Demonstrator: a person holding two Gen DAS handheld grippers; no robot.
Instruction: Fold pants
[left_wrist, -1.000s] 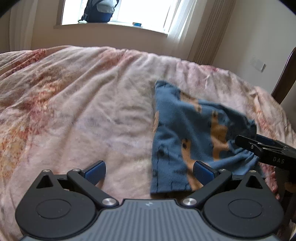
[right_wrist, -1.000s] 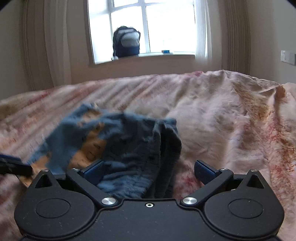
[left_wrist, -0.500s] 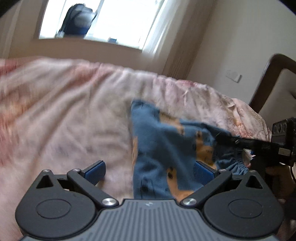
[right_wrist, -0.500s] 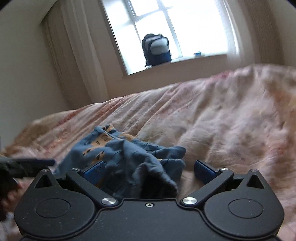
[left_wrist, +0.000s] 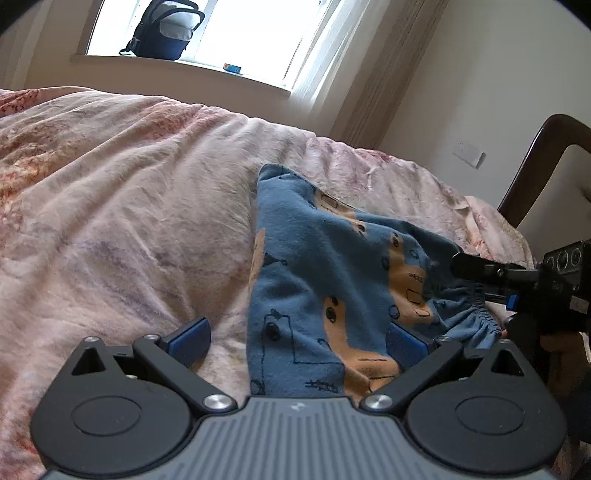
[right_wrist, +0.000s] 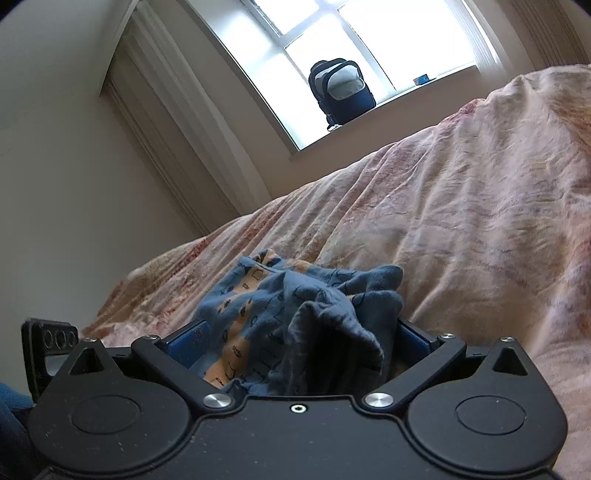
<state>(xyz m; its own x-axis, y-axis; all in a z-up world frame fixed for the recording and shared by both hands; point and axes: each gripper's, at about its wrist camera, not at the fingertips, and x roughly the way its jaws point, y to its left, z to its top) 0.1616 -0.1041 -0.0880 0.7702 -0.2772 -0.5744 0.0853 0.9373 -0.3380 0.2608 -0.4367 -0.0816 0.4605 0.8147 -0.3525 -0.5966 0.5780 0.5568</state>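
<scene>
Pink rumpled bedspread (left_wrist: 129, 206) underlies everything; your left gripper (left_wrist: 295, 336) gapes wide above the blue orange-printed fleece pants (left_wrist: 314, 277); your right gripper (right_wrist: 299, 338) seems spread around bunched waistband, grip uncertain; likely mid-fold, next carry it toward twelve o'clock.

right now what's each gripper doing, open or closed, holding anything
left gripper: open, pants lie between its fingers, not clamped.
right gripper: open, bunched pants draped between its fingers; a real grip cannot be told.
</scene>
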